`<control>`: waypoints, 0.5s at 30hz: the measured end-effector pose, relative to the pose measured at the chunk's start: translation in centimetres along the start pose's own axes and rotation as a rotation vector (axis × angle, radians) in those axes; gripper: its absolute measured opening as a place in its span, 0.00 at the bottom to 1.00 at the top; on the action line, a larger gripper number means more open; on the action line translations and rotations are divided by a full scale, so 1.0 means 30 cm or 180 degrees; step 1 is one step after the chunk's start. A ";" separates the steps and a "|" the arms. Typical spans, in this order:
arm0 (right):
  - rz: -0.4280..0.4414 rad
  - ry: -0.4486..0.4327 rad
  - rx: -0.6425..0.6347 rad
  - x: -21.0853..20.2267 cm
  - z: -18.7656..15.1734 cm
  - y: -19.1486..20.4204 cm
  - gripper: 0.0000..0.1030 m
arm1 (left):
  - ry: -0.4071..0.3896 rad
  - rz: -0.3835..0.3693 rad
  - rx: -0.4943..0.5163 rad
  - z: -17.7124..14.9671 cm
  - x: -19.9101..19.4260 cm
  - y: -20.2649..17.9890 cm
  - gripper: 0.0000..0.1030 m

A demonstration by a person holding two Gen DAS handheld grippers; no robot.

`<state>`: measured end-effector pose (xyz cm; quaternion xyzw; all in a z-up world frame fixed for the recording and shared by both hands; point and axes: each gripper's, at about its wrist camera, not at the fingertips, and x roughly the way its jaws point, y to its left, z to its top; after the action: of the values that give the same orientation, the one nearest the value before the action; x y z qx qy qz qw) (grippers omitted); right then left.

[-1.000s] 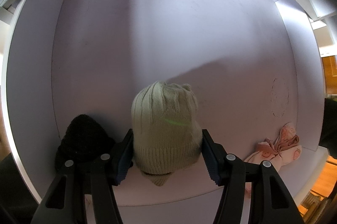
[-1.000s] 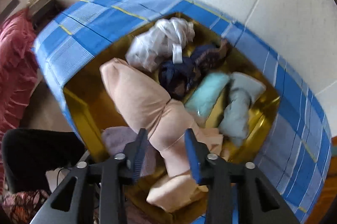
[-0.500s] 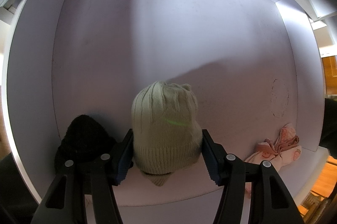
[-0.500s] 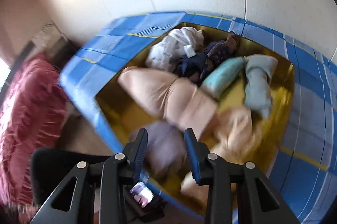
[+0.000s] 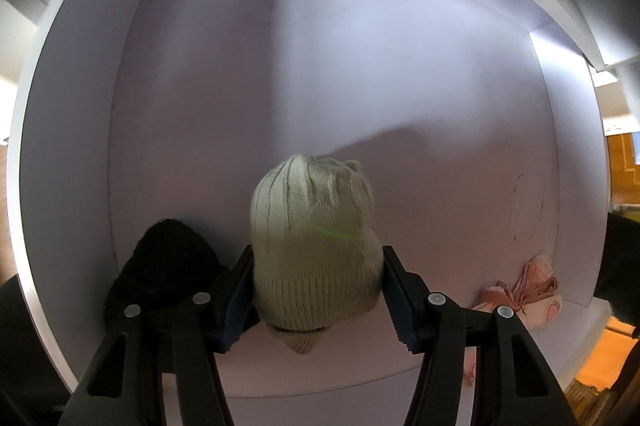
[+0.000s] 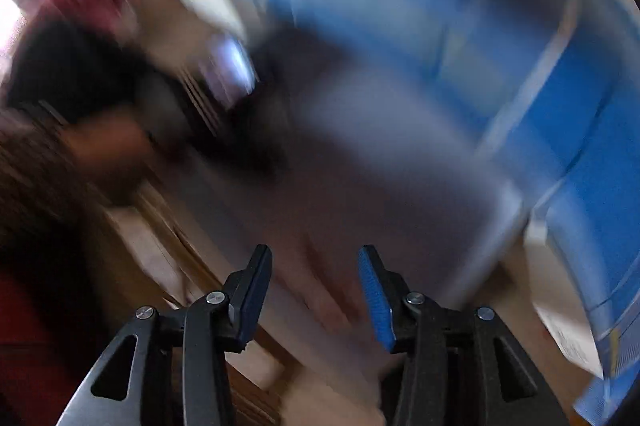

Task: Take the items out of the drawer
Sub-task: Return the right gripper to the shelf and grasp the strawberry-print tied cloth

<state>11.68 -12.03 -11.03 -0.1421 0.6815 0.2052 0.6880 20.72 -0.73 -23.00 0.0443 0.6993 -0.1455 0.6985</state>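
In drawer (image 5: 160, 154), beanie (image 5: 314, 246) crown-up, lengthwise

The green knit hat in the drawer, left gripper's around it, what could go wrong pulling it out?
The left gripper clamps only the lower part of the green knit hat; soft knit may slip or sag during the lift. The black hat lies against the left finger and could get dragged along. The right gripper is opening with nothing between its fingers, and its view is blurred, so it may come in badly aimed at the pink cloth.
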 end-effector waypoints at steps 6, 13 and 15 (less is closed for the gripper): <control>0.0345 0.0612 0.0424 0.302 0.018 -0.057 0.47 | 0.0011 -0.0016 -0.0003 -0.012 -0.008 0.013 0.57; 0.0461 0.1002 0.0264 0.455 0.038 -0.021 0.48 | 0.0019 0.0004 0.0041 -0.028 -0.010 0.017 0.58; 0.0457 0.1048 0.0265 0.484 0.046 -0.023 0.53 | 0.0023 0.0009 0.0042 -0.031 0.002 -0.011 0.58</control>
<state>13.03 -10.70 -25.52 -0.0961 0.8011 0.1994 0.5561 19.74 -0.82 -23.01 0.0505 0.7008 -0.1490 0.6958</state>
